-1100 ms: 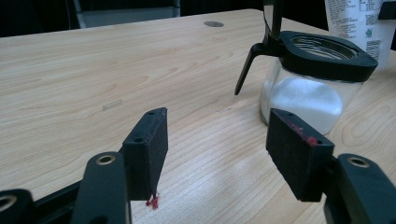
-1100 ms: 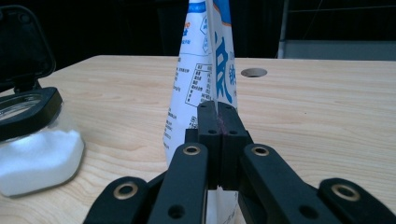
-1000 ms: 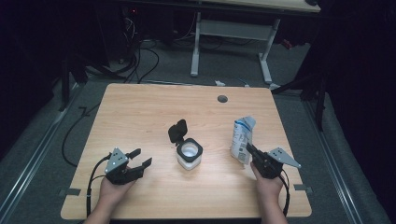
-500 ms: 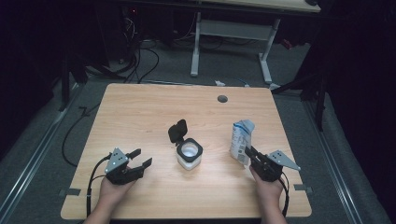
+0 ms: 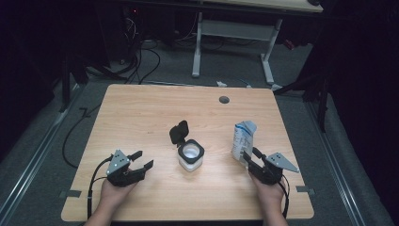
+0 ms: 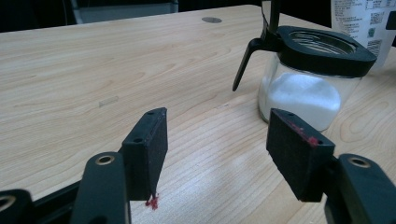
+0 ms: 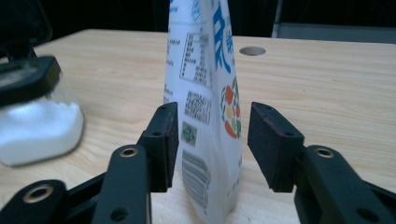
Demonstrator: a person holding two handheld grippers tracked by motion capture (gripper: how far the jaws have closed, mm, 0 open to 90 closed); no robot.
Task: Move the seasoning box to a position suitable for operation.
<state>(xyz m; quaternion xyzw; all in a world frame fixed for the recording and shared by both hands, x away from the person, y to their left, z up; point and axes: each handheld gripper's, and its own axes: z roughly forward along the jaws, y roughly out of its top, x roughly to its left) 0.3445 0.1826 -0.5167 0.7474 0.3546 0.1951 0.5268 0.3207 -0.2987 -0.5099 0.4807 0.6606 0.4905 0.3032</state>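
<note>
Pouch let go beside the open jar

The right tool (image 5: 249, 159) has just been spreading its jaws: the white printed pouch (image 5: 242, 139) stands upright between them on the counter (image 5: 141, 108), and in the right gripper view the far pad stands clear of it, while the near one is too close to judge. The left tool (image 5: 141, 160) rests well to the left, jaws spread on nothing. The glass jar (image 5: 190, 157) sits mid-counter just left of the pouch, its hinged black lid (image 5: 179, 132) flipped up, white granules inside (sugar or salt, I cannot say which). My reading: the pouch is set down and released; closing the lid looks like what remains. The pouch's top is cut off in both gripper views, so whether it is open is unclear.
</note>
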